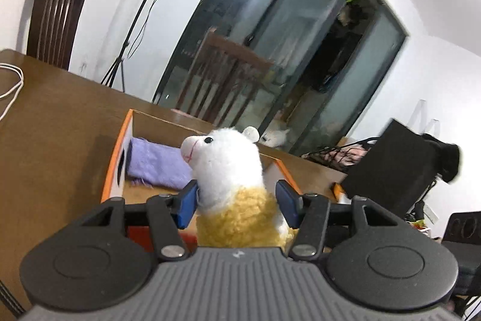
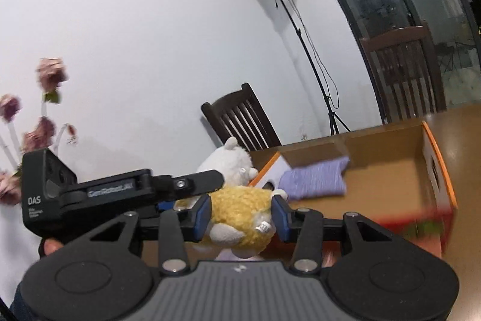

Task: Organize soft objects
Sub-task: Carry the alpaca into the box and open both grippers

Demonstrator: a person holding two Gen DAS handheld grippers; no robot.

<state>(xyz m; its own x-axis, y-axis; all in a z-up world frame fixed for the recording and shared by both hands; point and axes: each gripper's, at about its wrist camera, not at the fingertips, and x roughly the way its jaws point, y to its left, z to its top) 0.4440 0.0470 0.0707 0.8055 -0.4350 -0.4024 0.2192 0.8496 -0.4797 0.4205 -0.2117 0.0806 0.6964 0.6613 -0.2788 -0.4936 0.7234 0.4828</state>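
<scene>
A plush sheep (image 1: 228, 170) with a white head and yellow woolly body is held in the air by both grippers, just in front of an open cardboard box (image 1: 120, 158). My left gripper (image 1: 236, 202) is shut on its neck and upper body. My right gripper (image 2: 242, 214) is shut on its yellow body (image 2: 240, 212) from the other side. A folded purple cloth (image 1: 159, 163) lies inside the box, also seen in the right wrist view (image 2: 315, 179). The left gripper's body (image 2: 120, 191) crosses the right wrist view at the left.
The box (image 2: 436, 170) has orange edges and sits on a brown wooden table (image 1: 60, 116). Dark wooden chairs (image 1: 54, 17) stand behind the table. A light stand (image 2: 300, 29) is by the white wall. A white cord (image 1: 12, 83) lies at the table's left. Black equipment (image 1: 399, 167) stands at the right.
</scene>
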